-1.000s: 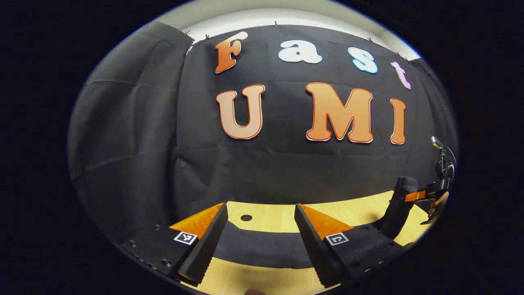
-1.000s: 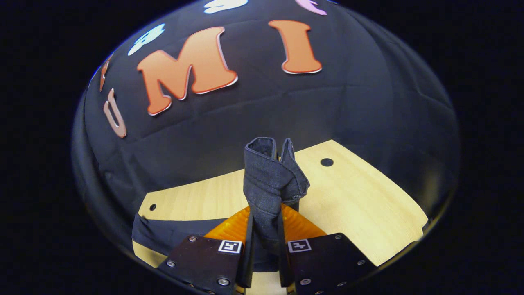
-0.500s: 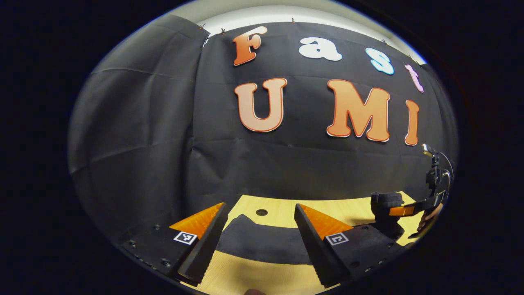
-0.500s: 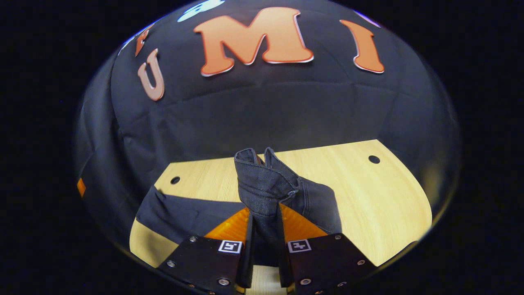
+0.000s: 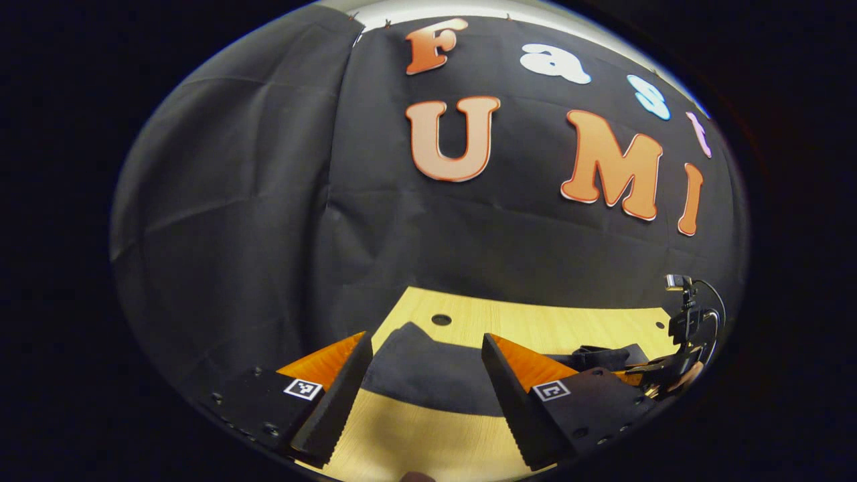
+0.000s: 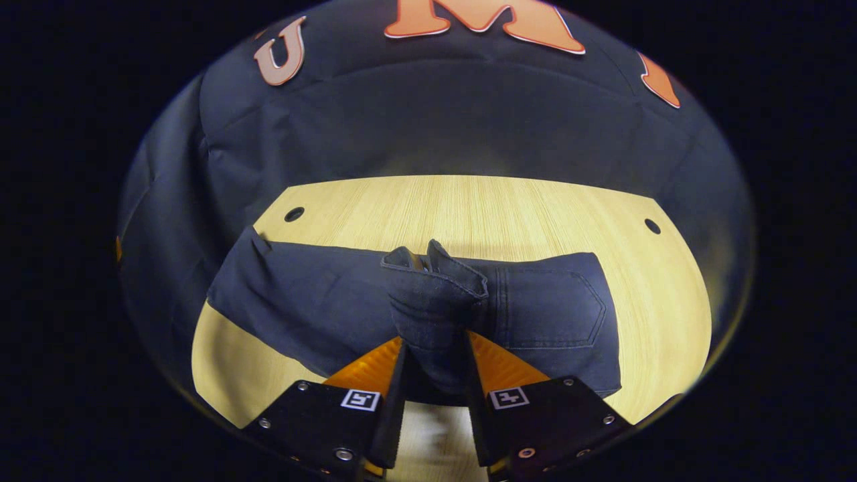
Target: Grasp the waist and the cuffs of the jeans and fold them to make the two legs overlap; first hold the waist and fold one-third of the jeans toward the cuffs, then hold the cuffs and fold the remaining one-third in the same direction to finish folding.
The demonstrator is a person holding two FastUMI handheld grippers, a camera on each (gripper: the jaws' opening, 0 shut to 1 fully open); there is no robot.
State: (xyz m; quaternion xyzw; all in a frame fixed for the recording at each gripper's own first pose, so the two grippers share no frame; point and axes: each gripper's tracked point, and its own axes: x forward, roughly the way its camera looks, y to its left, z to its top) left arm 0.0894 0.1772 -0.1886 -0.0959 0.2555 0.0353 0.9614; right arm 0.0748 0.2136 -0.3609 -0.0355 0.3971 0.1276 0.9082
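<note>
- In the right gripper view, the right gripper (image 6: 434, 375) sits at 6 o'clock with both fingers pressed against a bunched wad of the jeans (image 6: 321, 301), which fills the gap between them.
- The pinched wad stands up from between the fingers towards 12 o'clock, and its hemmed edge (image 6: 428, 258) is folded over at the top.
- The rest of the jeans lies flat on the wooden table (image 6: 469, 207), stretching from about 9 o'clock to 3 o'clock across the middle of that view.
- A stitched back pocket (image 6: 552, 308) shows on the flat cloth at roughly 3 o'clock of the gripped wad, just beside it.
- Two round holes in the table top lie beyond the jeans, one (image 6: 294, 214) at about 10 o'clock and one (image 6: 652, 225) at about 2 o'clock.
- In the left gripper view, the left gripper (image 5: 428, 395) is at 6 o'clock with its jaws spread wide and nothing between them.
- Beyond its fingers, towards 12 o'clock, one end of the jeans (image 5: 428, 375) lies flat on the table (image 5: 535, 325); the fingers flank it from above, and I cannot tell whether they touch it.
- The right gripper (image 5: 653, 371) also shows in the left gripper view at about 4 o'clock, low over the jeans, with a hand (image 5: 686, 376) behind it.
- The black booth wall (image 5: 268, 221) rises behind the table.
</note>
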